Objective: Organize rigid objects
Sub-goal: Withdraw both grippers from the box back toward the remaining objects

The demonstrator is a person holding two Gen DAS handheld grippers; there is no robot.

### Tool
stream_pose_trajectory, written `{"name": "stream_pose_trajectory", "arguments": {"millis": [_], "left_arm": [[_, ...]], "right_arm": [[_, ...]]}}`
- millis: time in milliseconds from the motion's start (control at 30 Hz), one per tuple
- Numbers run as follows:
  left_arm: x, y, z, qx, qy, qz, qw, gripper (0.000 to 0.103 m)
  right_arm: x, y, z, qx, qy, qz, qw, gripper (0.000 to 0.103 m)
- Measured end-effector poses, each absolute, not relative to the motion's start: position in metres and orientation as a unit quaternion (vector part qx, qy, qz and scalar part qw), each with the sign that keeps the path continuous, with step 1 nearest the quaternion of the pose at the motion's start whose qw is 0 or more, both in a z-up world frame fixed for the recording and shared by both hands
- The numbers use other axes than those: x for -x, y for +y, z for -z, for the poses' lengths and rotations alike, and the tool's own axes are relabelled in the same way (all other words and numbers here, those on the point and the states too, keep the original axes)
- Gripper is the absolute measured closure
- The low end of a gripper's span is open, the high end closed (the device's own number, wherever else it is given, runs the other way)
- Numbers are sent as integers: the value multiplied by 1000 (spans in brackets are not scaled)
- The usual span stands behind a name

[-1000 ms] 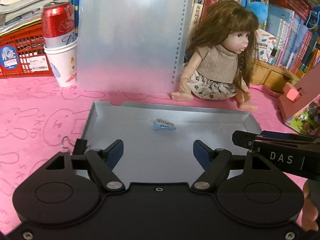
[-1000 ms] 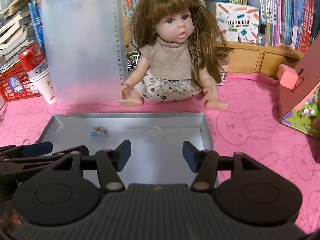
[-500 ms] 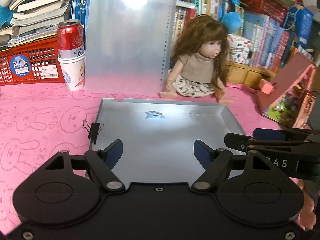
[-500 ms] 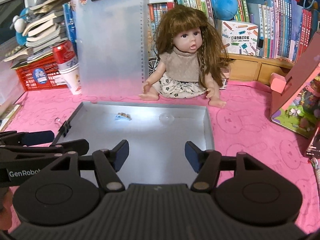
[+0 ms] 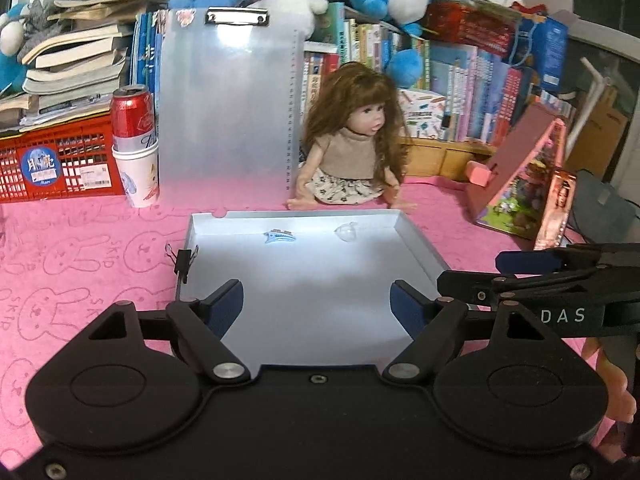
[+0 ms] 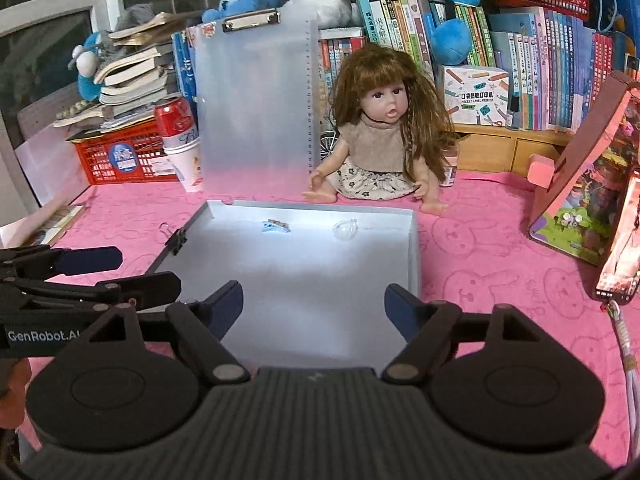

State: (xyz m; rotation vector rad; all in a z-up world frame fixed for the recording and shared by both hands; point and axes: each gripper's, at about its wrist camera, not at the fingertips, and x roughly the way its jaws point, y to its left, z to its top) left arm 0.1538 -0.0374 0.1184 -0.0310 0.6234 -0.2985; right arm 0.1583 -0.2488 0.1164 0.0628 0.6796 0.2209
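A shallow grey tray [image 5: 416,236] [image 6: 414,236] lies on the pink bunny-print cloth. Near its far wall rest a small blue hair clip [image 5: 279,236] [image 6: 275,226] and a clear plastic dome [image 5: 346,232] [image 6: 345,229]. A black binder clip [image 5: 183,261] [image 6: 176,240] is clamped on the tray's left rim. My left gripper [image 5: 318,306] hovers over the tray's near end, its jaws opening with nothing between them. My right gripper [image 6: 314,306] hangs beside it, jaws likewise opening and empty. Each gripper shows at the edge of the other's view.
A doll [image 5: 356,148] sits behind the tray beside an upright translucent clipboard [image 5: 224,108]. A red can in a paper cup [image 5: 134,140] and a red crate [image 5: 56,160] stand at the back left. A pink toy house [image 5: 524,176] stands right; books and plush toys line the back.
Both grippers have pulled back and risen, so the tray, doll and shelves look smaller and farther. Both pairs of jaws stand wider apart than before.
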Motion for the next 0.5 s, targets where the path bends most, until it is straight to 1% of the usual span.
{"name": "stream_pose_trajectory", "arguments": {"millis": [500], "left_arm": [[-101, -38, -100, -5, 292, 172, 941, 22]], "right_arm": [[-111, -252, -105, -27, 308, -114, 944, 15]]}}
